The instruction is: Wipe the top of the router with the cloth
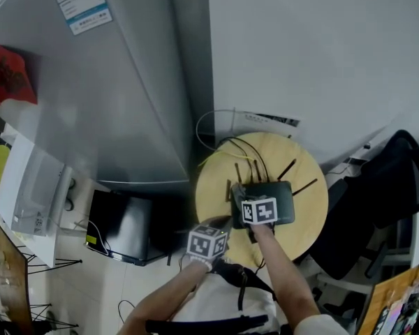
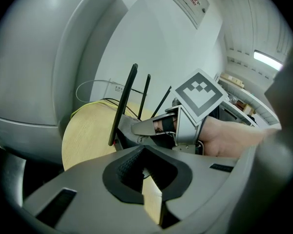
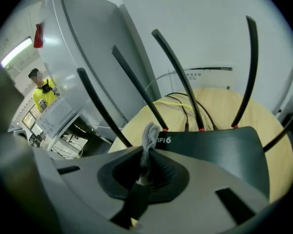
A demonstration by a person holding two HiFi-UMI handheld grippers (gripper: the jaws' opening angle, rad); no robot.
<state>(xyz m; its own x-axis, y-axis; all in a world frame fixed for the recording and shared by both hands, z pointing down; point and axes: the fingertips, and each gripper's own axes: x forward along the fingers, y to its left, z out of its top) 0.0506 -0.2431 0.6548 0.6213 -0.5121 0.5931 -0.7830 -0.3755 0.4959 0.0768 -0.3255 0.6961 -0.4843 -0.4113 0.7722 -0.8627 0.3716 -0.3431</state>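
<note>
Looking down from the head view, the black flat plastic router (image 1: 279,199) sits about dead centre on the round light-wood table (image 1: 216,180). Its thin black antennas (image 3: 178,77) stick up along the far edge, fanning from 11 to 2 o'clock. A yellow cable and a couple of black cables (image 1: 241,151) run off the back of it toward 11 o'clock, where a big grey fridge-like cabinet (image 1: 126,82) stands.

The right tool (image 3: 146,168) is over the router's 9 o'clock end. Its jaws are clamped on a small scrunched grey cloth (image 3: 149,133), and a tuft of it pokes up out of the pads right in front of the white lettering on the router's near left corner. From these angles I honestly can't say if the cloth is actually pressing on the top surface or just sitting right next to it.

The left tool (image 1: 225,223) hangs at the table's 7 o'clock rim, just beside the right one but off the router. Its jaws are brought together with nothing in them, only the wood showing below.
</note>
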